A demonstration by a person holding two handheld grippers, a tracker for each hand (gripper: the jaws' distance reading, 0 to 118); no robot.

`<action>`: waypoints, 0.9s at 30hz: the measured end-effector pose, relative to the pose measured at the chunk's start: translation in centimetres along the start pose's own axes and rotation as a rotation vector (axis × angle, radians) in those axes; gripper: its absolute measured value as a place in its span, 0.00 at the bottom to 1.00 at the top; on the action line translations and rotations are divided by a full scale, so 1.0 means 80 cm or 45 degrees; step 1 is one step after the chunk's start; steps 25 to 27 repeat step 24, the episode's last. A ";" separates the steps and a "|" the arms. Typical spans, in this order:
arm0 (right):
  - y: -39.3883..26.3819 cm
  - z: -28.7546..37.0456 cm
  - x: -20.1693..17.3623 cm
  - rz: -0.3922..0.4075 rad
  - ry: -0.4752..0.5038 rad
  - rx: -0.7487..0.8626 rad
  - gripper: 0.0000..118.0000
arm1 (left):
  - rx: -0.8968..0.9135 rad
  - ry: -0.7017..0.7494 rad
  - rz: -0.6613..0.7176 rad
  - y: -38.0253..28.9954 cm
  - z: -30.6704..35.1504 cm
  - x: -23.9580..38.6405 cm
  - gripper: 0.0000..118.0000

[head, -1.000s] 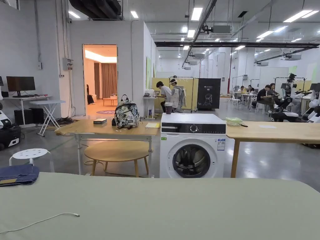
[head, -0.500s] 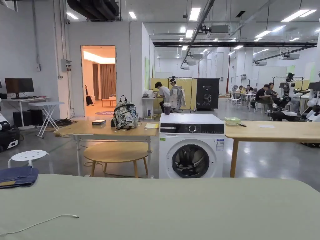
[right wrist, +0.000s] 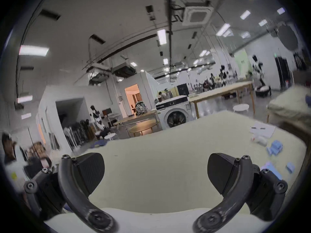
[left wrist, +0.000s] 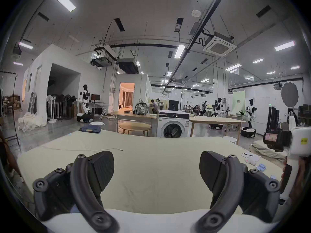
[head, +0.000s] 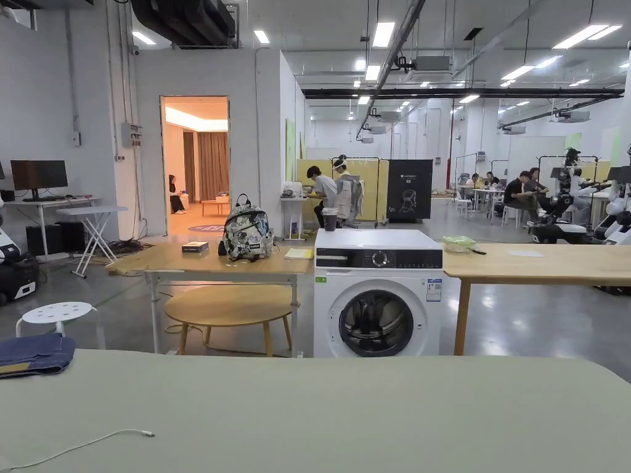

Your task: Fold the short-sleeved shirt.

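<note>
A large table with a pale green cover (head: 345, 406) stretches in front of me. A folded dark blue garment (head: 34, 356) lies at its far left corner, also in the left gripper view (left wrist: 90, 128). My left gripper (left wrist: 156, 167) hovers low over the near part of the cover (left wrist: 154, 152), open, with nothing between its jaws. My right gripper (right wrist: 155, 169) is likewise open and empty above the cover (right wrist: 168, 144); this view is blurred. In the left gripper view the right gripper's white body (left wrist: 296, 140) sits at the right edge, held by a hand.
A thin white cable (head: 80, 443) lies across the table's left side. Papers, pens and small blue pieces (right wrist: 274, 147) lie at its right end. Beyond the far edge stand a washing machine (head: 377, 292), wooden tables (head: 215, 258), a round low table (head: 231, 305) and a white stool (head: 55, 312).
The head camera has tipped up slightly, so the room sits lower in the picture. The garment and the cable lie as before.
</note>
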State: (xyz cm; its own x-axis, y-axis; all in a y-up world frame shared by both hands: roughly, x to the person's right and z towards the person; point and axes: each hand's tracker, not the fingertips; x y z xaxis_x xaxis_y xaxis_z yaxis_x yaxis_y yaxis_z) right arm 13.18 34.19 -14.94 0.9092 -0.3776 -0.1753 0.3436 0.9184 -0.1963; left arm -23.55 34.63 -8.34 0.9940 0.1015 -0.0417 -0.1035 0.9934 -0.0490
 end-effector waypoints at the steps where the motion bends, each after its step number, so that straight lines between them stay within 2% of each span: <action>1: 0.005 0.000 0.000 -0.044 -0.007 -0.003 1.00 | 0.006 -0.003 0.004 -0.001 0.001 0.000 0.88; 3: 0.010 0.000 0.000 -0.079 -0.047 -0.029 1.00 | 0.012 -0.009 0.001 0.000 0.002 0.001 0.88; 12: 0.008 -0.002 -0.009 -0.104 -0.079 -0.069 1.00 | 0.025 -0.046 -0.002 0.005 0.004 0.006 0.88; 16: 0.006 -0.007 -0.007 -0.096 -0.050 -0.181 1.00 | 0.023 -0.058 0.013 0.004 0.002 0.007 0.88; 18: 0.002 -0.007 -0.004 -0.085 -0.004 -0.170 1.00 | 0.019 -0.059 0.012 0.003 0.001 0.008 0.88; 27: 0.000 -0.003 -0.005 -0.074 -0.016 -0.100 1.00 | 0.012 -0.070 0.005 0.001 0.000 0.011 0.88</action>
